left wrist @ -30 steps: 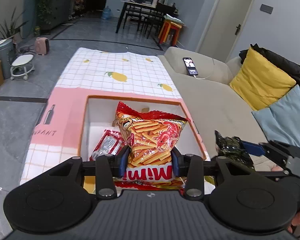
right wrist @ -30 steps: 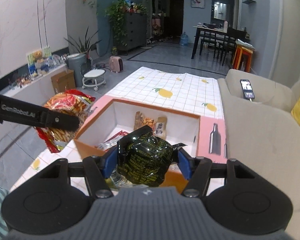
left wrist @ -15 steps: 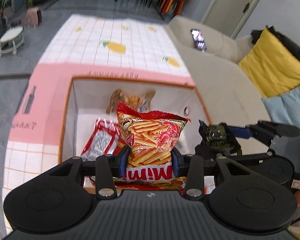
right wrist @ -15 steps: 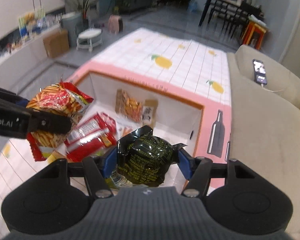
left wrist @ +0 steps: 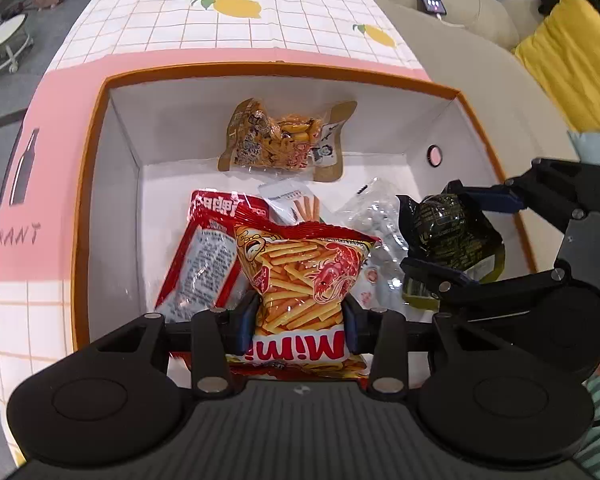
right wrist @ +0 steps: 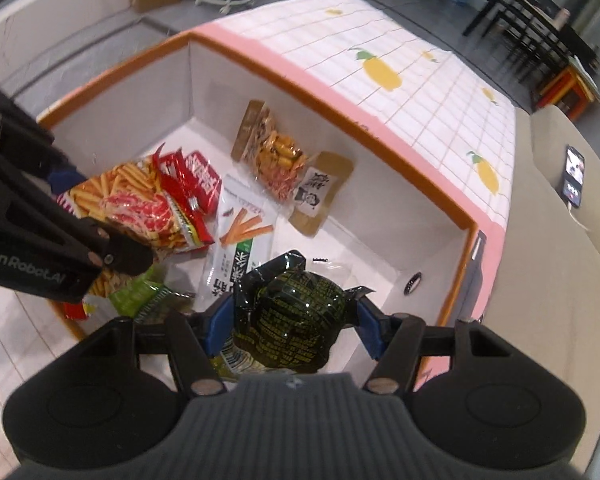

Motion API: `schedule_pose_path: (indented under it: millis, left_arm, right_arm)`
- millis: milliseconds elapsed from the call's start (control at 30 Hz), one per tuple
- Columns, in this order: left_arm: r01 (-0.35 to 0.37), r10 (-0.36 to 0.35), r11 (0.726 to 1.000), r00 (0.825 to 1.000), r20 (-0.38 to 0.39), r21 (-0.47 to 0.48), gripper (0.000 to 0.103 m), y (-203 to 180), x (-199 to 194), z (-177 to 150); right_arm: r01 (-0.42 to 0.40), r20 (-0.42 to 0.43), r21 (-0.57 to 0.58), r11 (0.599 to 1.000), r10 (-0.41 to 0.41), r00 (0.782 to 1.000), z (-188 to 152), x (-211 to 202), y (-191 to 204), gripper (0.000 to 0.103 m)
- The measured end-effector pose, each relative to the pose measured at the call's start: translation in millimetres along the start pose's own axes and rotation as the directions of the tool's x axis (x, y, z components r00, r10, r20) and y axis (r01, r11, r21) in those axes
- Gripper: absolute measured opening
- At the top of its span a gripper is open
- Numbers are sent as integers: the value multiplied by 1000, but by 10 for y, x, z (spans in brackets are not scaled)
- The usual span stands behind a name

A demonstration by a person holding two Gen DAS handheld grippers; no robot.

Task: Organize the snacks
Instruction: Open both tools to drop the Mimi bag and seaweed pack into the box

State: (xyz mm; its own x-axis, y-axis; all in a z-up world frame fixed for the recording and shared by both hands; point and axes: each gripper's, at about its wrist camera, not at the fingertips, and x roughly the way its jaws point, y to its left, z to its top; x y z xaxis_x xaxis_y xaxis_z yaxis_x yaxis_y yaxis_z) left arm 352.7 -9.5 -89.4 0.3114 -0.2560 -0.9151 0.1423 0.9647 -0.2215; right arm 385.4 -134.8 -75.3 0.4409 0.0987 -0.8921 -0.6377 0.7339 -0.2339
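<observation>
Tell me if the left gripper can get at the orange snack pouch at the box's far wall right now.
Probably not: the left gripper is shut on the Mimi bag. Nothing lies over the pouch, but the bag must go first.

"Mimi" is printed upside down in red letters on the white band of the orange snack bag (left wrist: 306, 280) clamped in the left hand-held gripper (left wrist: 300, 322). The letters "URANT", the end of a cut-off word, are read on the pink box flap (left wrist: 24, 208), below a bottle pictogram. "GenRobot.AI" is lettered in grey on the left hand-held gripper's finger in the right wrist view. Chinese characters are seen on the red packet (left wrist: 208, 248) and the white packet (right wrist: 240, 236).
</observation>
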Motion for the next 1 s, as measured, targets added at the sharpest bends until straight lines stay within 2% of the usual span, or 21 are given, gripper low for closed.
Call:
schedule_pose_path:
  millis: [300,633,867,933,1000]
  left_arm:
    - [-31,32,999,999,-36,30,47,-7,164,89]
    - [-63,66,997,996,-59,54,47,-19,202,130]
    - [-64,67,997,996,-58,51,48,-60,189,134]
    - [-64,67,996,997,-47,57,54,-79,151,119]
    - [-58,59,996,998,-23,70,69,-107,79,108]
  right_arm:
    - [-5,-48,-57,998,2,999,52,250,11,62]
    - [1,-93,-56,998,-6,996,22,412,57,64]
    - [9,-95,-60,998,-15,995,-8,380,52,69]
    - [12,-85,-58,998,-16,996,-17,337,42,70]
    - [18,-64,-59,998,-22,998,-24,270,34,70]
